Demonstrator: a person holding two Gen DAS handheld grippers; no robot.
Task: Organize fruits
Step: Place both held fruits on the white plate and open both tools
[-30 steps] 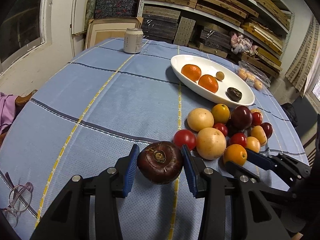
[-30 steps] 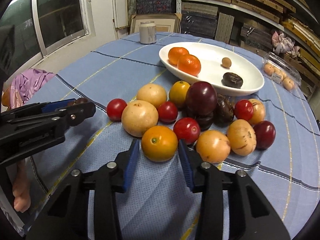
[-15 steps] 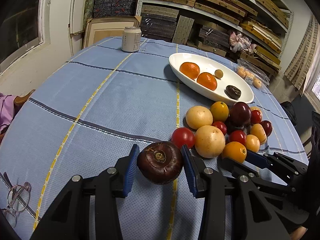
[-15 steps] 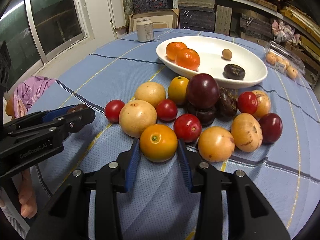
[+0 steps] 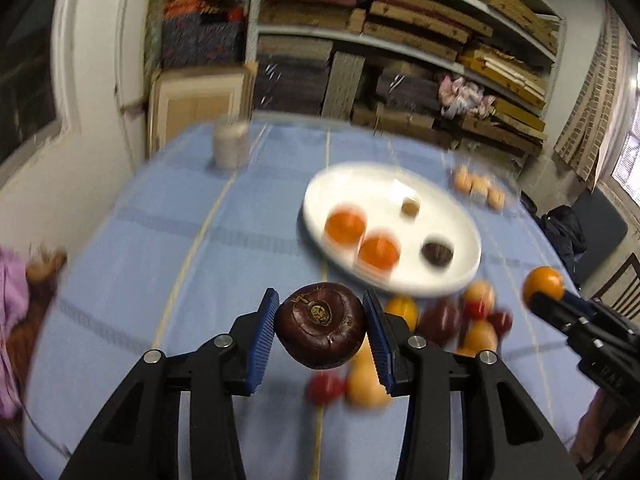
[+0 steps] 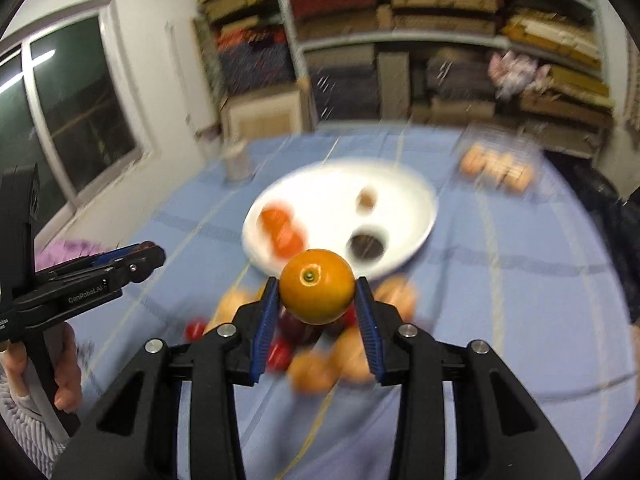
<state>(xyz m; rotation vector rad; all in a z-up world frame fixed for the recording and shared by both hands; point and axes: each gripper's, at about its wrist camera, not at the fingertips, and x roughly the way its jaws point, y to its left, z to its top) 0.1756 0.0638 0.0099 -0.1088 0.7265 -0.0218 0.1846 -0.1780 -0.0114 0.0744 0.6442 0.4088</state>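
Both grippers are loaded short of the white plate (image 5: 460,276), left gripper (image 5: 320,330) clamping the dark purple fruit (image 5: 320,326), right gripper (image 6: 316,304) pinching the orange (image 6: 317,286), so honestly a sloppy drop could send either rolling off the rim.

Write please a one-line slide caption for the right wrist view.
Right gripper shut on an orange fruit, lifted above the fruit pile, facing the white plate; background blurred by motion.

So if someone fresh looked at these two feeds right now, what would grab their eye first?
Most likely the two held fruits: the left tongs grip a dark purple fruit, and the right tongs grip an orange fruit, both above the blue tablecloth. Beyond them sits the white oval dish, blurred, with two orange fruits, a small tan one and a dark one in it.
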